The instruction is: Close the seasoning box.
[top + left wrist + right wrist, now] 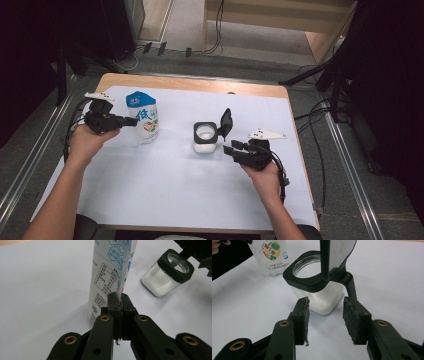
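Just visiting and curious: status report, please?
Left tool shut beside the milk carton. Right tool open before the open-lidded jar. Nothing in the way.

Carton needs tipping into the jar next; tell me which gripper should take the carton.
Left. The left gripper is right beside the carton, jaws shut, so it must open first. The right gripper is open and apart from the open jar, better suited to steadying that.

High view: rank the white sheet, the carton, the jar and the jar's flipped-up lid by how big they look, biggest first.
1. White sheet, covering most of the table.
2. Carton, standing upright.
3. Jar, shorter than the carton.
4. Lid, seen nearly edge-on, so its true size is unsure.
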The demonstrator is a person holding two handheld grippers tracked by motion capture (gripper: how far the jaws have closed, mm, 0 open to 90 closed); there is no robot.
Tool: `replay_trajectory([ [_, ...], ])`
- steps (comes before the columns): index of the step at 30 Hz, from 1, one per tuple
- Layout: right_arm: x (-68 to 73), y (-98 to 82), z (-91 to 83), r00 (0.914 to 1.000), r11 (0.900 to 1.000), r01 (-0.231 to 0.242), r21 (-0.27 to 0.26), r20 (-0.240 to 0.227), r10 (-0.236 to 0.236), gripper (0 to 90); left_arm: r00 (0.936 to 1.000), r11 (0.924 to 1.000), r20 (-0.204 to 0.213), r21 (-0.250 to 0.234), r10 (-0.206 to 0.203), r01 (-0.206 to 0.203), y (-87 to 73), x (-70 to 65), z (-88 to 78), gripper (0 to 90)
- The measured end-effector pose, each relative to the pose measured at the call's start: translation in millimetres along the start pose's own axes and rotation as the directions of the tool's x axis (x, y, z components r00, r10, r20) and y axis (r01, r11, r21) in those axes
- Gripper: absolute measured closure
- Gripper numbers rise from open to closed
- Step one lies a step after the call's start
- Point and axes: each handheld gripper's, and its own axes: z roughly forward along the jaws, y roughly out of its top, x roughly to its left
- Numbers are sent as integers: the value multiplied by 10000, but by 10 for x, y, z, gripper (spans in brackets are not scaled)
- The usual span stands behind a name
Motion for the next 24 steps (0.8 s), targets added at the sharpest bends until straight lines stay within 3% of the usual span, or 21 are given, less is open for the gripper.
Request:
replay_trajectory([
  [4, -33, 0, 2, 10000, 10000, -60, -13, 2, 60, 585, 9999, 9998, 91, -167, -143, 145, -37, 9, 0, 899],
  [9, -30, 3, 1, 10000, 10000, 28, -2, 74, -28, 589, 9999, 9999, 91, -102, 126, -125, -65, -22, 5, 867],
  [16, -46, 10, -9, 10000, 10000, 17, -52, 84, -16, 604, 9996, 9994, 188, -271, 199, -194, -98, -55, 20, 822],
  [24, -108, 37, -38, 9997, 9999, -92, -90, 211, 94, 670, 9981, 9961, 203, -676, 583, -568, -137, -125, -65, 656],
])
